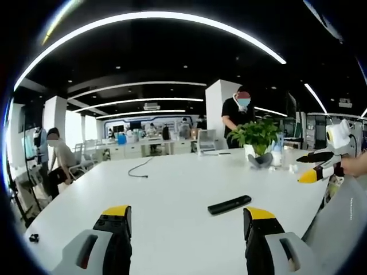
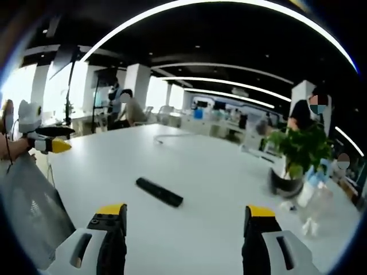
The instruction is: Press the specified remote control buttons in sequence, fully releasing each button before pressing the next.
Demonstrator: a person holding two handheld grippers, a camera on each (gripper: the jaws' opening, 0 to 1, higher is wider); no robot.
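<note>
Black remote control (image 1: 229,204) lying flat on the white counter (image 1: 172,189), well out in the open, nothing touching it. Left tongs (image 1: 188,220) spread wide, holding nothing, parked short of the remote with it sitting closer to the right-hand jaw. Right tongs (image 2: 182,220) also spread wide and empty, remote (image 2: 159,192) ahead and slightly toward the left jaw.

Risks, best guess: slim light remote on a slick top, so a poke landing off-centre probably just skates or spins it instead of clicking a button. Buttons too small to make out from here, so easy to hit a neighbour. Wide jaws could mash two keys at once. Potted plant (image 2: 295,152) and small bottles (image 2: 312,200) beyond the remote, well apart, tippable on an overshoot. Loose cable (image 1: 139,168) further back than the remote, out of the way.
</note>
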